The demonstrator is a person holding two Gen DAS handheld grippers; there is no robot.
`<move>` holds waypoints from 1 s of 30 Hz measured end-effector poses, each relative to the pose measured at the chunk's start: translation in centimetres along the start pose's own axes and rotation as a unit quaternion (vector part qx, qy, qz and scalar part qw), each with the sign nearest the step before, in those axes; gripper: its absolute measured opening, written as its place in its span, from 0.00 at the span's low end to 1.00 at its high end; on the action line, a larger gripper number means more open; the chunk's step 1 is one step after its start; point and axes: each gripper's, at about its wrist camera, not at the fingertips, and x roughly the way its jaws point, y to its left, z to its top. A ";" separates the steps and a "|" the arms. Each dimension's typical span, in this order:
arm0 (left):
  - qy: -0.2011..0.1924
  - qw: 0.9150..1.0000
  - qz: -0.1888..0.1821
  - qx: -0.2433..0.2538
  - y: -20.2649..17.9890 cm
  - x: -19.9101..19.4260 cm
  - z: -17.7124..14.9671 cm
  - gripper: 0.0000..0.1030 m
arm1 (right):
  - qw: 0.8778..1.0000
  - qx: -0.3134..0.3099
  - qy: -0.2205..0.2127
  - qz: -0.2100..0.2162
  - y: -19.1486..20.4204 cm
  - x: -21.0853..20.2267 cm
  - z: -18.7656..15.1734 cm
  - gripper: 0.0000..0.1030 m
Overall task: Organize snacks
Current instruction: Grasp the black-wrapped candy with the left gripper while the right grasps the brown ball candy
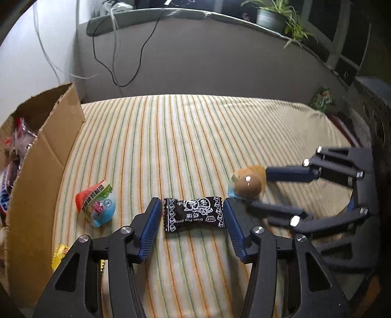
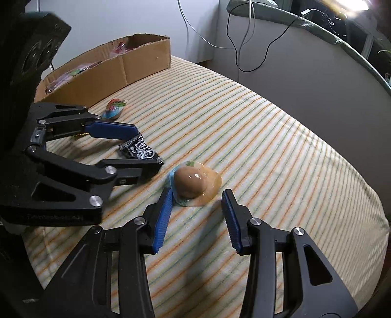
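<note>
A black candy packet [image 1: 193, 213] with white print lies on the striped cloth between the open fingers of my left gripper [image 1: 193, 210]; it also shows in the right wrist view [image 2: 140, 150]. A packed brown egg [image 2: 193, 183] in clear wrap lies just ahead of my open right gripper [image 2: 198, 195], its left pad touching the wrap. The egg [image 1: 248, 186] and the right gripper [image 1: 259, 188] also show in the left wrist view. A red, green and blue jelly snack [image 1: 96, 204] lies left of the packet. A cardboard box [image 1: 46, 156] holds several snack packs.
A yellow wrapper [image 1: 59, 254] lies by the box under my left gripper. The striped cloth [image 2: 268, 146] covers the table. A grey sofa back with cables [image 1: 171, 56] and a potted plant [image 1: 271, 14] stand behind. A green packet [image 1: 322, 97] lies at the far right edge.
</note>
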 end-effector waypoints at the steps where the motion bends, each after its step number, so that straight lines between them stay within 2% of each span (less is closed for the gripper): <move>1: 0.000 1.000 0.009 0.008 -0.2 0.1 0.0 0.44 | 1.000 0.001 0.000 0.001 -0.1 0.0 0.0 0.43; 6: -0.002 1.000 0.012 0.008 0.5 0.0 -0.1 0.26 | 1.000 -0.008 -0.002 -0.002 0.2 0.0 0.2 0.45; 12: -0.005 1.000 0.012 0.005 0.5 -0.1 -0.4 0.23 | 1.000 -0.015 -0.005 -0.005 0.9 0.8 1.2 0.45; 14: -0.006 1.000 0.007 -0.001 0.7 -0.3 -0.5 0.22 | 1.000 -0.014 -0.006 0.000 1.0 0.9 1.3 0.39; 20: -0.011 1.000 0.000 -0.012 1.6 -1.2 -0.9 0.20 | 1.000 -0.008 -0.012 -0.006 1.4 0.4 1.1 0.32; 24: -0.015 1.000 -0.006 -0.013 1.8 -1.8 -1.4 0.19 | 1.000 -0.004 -0.015 -0.008 1.4 -0.2 0.8 0.31; 28: -0.017 1.000 0.002 0.005 1.3 -1.9 -1.9 0.19 | 1.000 -0.001 -0.012 -0.016 1.5 -0.3 0.4 0.31; 30: -0.020 1.000 0.001 0.001 1.2 -2.2 -1.8 0.14 | 1.000 0.005 -0.016 -0.016 1.6 -0.6 0.3 0.31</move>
